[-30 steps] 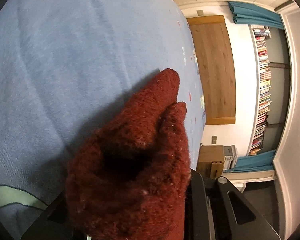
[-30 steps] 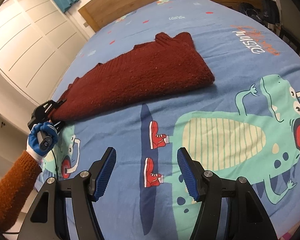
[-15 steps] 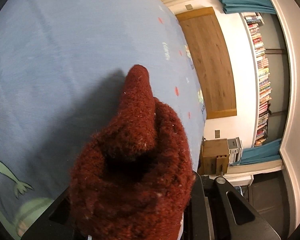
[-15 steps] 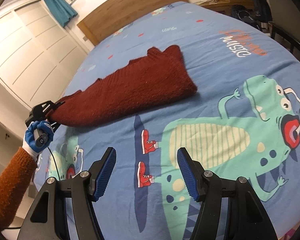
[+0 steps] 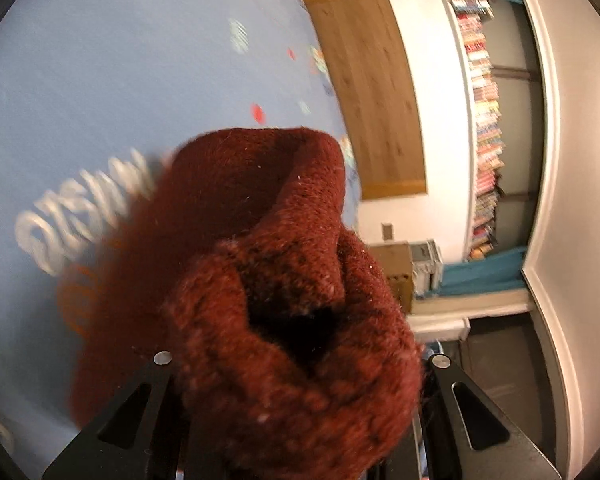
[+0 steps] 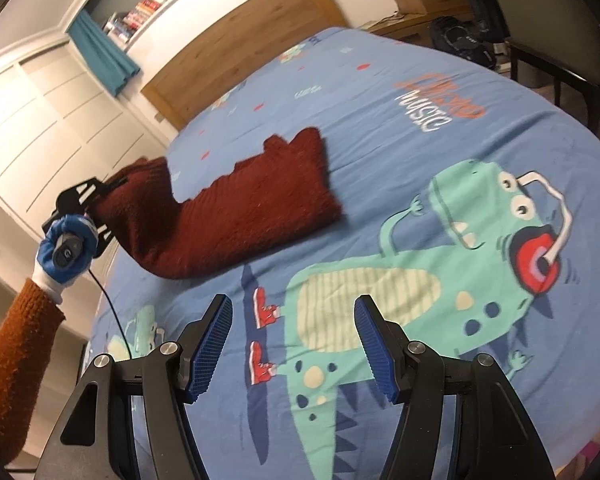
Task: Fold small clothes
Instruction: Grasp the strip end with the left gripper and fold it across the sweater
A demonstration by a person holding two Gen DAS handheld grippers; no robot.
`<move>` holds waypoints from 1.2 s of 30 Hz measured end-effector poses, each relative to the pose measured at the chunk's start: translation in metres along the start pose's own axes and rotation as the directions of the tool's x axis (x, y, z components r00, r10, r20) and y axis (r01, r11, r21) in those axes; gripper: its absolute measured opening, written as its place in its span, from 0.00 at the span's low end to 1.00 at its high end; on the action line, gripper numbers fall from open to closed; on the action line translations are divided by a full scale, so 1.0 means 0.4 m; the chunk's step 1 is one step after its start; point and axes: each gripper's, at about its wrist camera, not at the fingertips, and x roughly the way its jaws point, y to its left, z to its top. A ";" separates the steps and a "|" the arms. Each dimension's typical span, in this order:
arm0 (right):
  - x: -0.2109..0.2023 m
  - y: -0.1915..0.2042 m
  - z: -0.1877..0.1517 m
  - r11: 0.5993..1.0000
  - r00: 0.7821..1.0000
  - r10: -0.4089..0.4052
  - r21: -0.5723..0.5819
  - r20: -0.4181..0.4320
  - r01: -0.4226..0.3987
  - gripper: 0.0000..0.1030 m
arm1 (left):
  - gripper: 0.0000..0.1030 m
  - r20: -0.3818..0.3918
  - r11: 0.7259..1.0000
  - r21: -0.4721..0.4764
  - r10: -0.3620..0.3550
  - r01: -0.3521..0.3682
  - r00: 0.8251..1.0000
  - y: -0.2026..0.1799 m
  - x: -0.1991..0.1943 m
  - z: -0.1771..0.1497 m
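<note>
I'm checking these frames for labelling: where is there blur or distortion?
Left wrist view: motion blur smears the bedspread print; the red knit garment fills the foreground. Right wrist view: mostly sharp, garment edge soft, fisheye bends the headboard.

A sweater point(image 6: 256, 208) lies on a bed point(image 6: 380, 92), left of centre in the right wrist view. Its left end is lifted off the bed in the left gripper point(image 6: 96, 208) (clamped on the knit). The headboard point(image 6: 244, 40) stands behind it. The right gripper point(image 6: 292, 344) hovers nearer, jaws apart, above the bedcover. A bookshelf point(image 6: 156, 0) sits above the headboard.
</note>
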 end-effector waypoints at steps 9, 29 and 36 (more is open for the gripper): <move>-0.082 -0.085 0.005 0.997 0.997 -0.028 0.068 0.065 0.023 0.63 | 0.16 -0.209 0.982 0.186 0.055 -0.015 0.976 -0.102 0.242 -0.233; -0.121 -0.155 -0.022 0.989 0.994 -0.067 0.134 0.082 0.056 0.63 | 0.21 -0.219 0.697 0.681 0.486 -0.224 0.846 -0.029 0.355 -0.592; -0.121 -0.158 -0.022 0.987 0.994 -0.081 0.142 0.075 0.070 0.63 | 0.46 -0.283 0.720 0.676 0.449 -0.156 0.847 -0.057 0.333 -0.605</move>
